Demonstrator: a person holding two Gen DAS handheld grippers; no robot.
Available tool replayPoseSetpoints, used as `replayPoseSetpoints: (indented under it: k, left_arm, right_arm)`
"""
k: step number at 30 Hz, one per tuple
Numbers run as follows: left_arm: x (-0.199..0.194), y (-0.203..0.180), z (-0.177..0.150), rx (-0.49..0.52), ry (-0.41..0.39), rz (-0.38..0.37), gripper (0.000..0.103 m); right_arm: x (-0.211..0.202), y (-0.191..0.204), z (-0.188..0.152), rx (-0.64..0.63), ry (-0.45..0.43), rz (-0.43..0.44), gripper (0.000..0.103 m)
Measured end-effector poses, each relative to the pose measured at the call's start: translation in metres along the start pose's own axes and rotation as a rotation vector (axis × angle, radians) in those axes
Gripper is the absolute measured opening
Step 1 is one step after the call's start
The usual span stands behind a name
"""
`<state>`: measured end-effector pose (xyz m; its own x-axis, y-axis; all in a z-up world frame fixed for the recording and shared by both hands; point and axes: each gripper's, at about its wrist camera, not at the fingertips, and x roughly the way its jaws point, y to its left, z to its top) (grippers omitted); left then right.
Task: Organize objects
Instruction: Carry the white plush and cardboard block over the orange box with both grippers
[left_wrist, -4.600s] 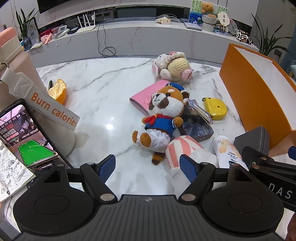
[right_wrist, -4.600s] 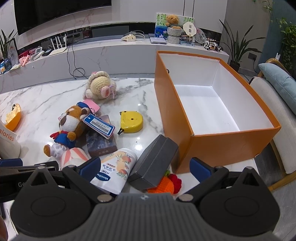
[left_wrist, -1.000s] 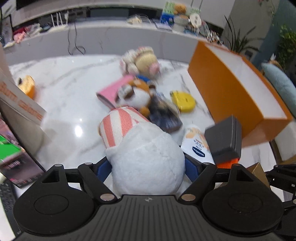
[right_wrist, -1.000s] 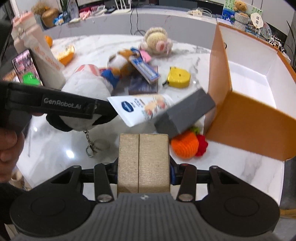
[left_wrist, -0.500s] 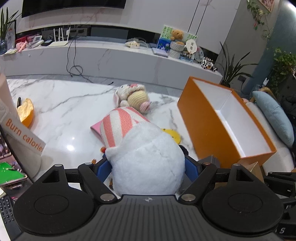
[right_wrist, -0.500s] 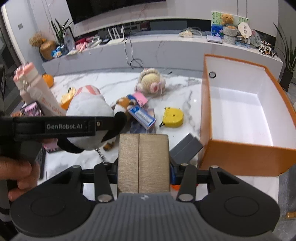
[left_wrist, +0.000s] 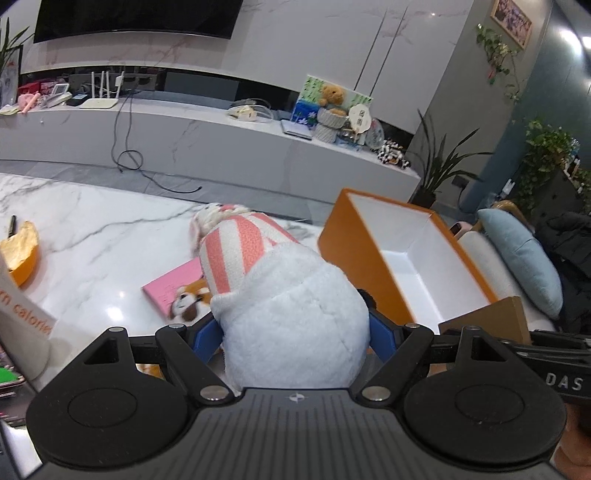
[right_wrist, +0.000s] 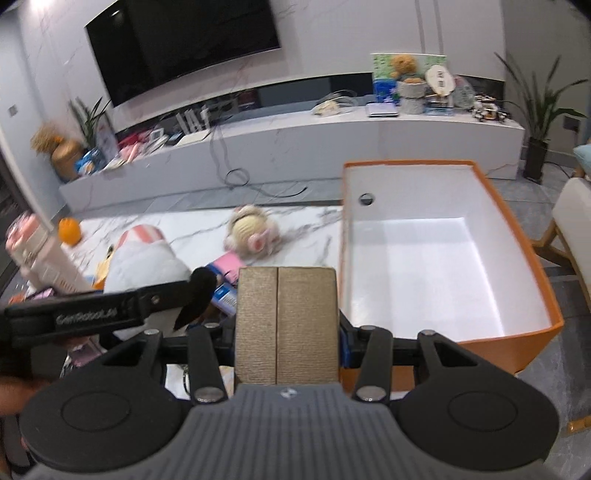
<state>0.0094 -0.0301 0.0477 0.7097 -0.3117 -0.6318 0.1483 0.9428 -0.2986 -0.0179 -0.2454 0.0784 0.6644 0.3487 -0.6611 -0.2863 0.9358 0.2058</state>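
Note:
My left gripper (left_wrist: 293, 338) is shut on a white plush toy with a pink-striped hat (left_wrist: 291, 306), held off the marble table; its blue pads press the toy's sides. In the right wrist view this plush (right_wrist: 144, 258) hangs at the left under the left gripper's black arm. My right gripper (right_wrist: 288, 343) is shut on a tan block-shaped box (right_wrist: 286, 325), which hides most of its fingers. The open orange storage box (right_wrist: 491, 354) with a white, empty inside stands just right of the tan box. From the left wrist it shows as the orange box (left_wrist: 354, 254) behind the plush.
On the table lie a crochet plush (right_wrist: 251, 230), a pink book (left_wrist: 173, 284), a red-panda plush (left_wrist: 188, 306) and a yellow-orange peel-like thing (left_wrist: 20, 254). A bottle with a "Burn calories" strap (left_wrist: 22, 317) stands at the left. A blue-cushioned chair (left_wrist: 524, 254) sits right of the box.
Both grippers have risen with their loads and tilted up, so more of the room shows. The orange box now sits closer and more central to the right gripper.

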Motion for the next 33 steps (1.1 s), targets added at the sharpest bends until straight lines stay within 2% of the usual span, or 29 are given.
replayPoseSetpoints:
  k: [16,24,33]
  left_arm:
    - [0.009,-0.038,0.009,0.0,-0.043,-0.064,0.093]
    - [0.015,-0.064,0.006,0.024,-0.069,-0.125,0.093]
    - [0.029,-0.091,0.003,0.01,-0.142,-0.218,0.093]
  right_arm:
    - [-0.009,-0.046,0.013,0.088,-0.072,-0.1,0.048]
    - [-0.01,-0.063,0.014,0.123,-0.1,-0.145,0.048]
    - [-0.02,-0.079,0.015,0.133,-0.22,-0.254,0.048]
